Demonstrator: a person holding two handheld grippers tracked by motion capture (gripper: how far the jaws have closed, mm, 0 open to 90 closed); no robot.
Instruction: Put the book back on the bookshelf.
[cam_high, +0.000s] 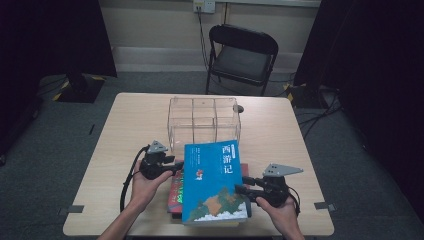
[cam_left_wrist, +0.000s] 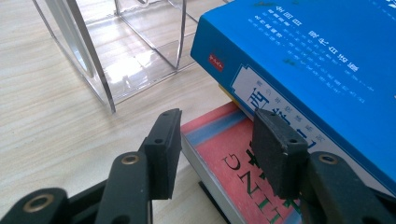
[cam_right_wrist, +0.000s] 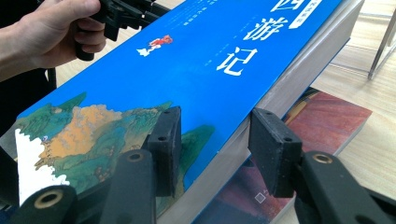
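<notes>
A: Light wooden counter (cam_high: 120, 150), clear acrylic organiser with compartments (cam_high: 202, 120) standing at the middle of it. Thick blue paperback book with Chinese title (cam_high: 212, 182) is tilted up off the red-covered book (cam_high: 176, 192) lying under it, just in front of the organiser.

B: Grips?

A: Right gripper (cam_right_wrist: 212, 149) has its jaws part-way apart across the blue book's page edge, one above the cover, one under. Can't tell if the pads actually press. Left gripper (cam_left_wrist: 217, 149) has jaws half open at the spine side; the blue book's edge runs along the far pad and only the red cover lies in the gap.

B: Risks?

A: Big one: the heavy book pivots out of a thin edge grip and slaps down. Next: its corner knocks the organiser wall. Smallest: the left jaws snag the red book instead.
</notes>
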